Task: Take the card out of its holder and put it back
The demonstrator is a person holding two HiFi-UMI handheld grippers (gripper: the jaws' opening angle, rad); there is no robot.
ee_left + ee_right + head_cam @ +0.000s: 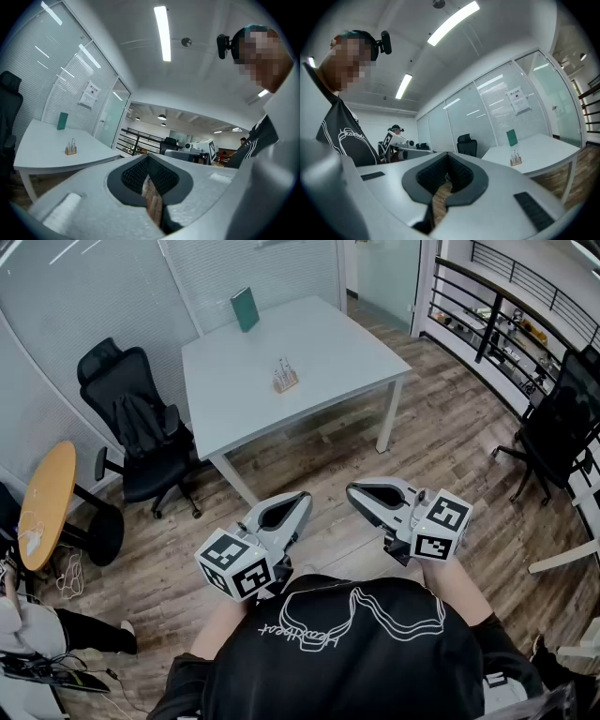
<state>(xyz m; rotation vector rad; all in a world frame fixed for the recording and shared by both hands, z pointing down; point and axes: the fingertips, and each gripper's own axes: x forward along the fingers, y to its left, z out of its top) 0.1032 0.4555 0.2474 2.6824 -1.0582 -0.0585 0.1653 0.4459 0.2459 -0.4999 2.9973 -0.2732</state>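
Not yet under way: the person is standing back from the white table (pixel 328 352), holding the left gripper (pixel 302 499) and right gripper (pixel 355 491) level, each with jaws pressed together on nothing. Well ahead of both, a small wooden holder (pixel 285 379) is carrying thin upright pieces, the card too small to single out; a green upright item (pixel 245 308) is standing beyond. Next, likely, comes approaching and opening one gripper.
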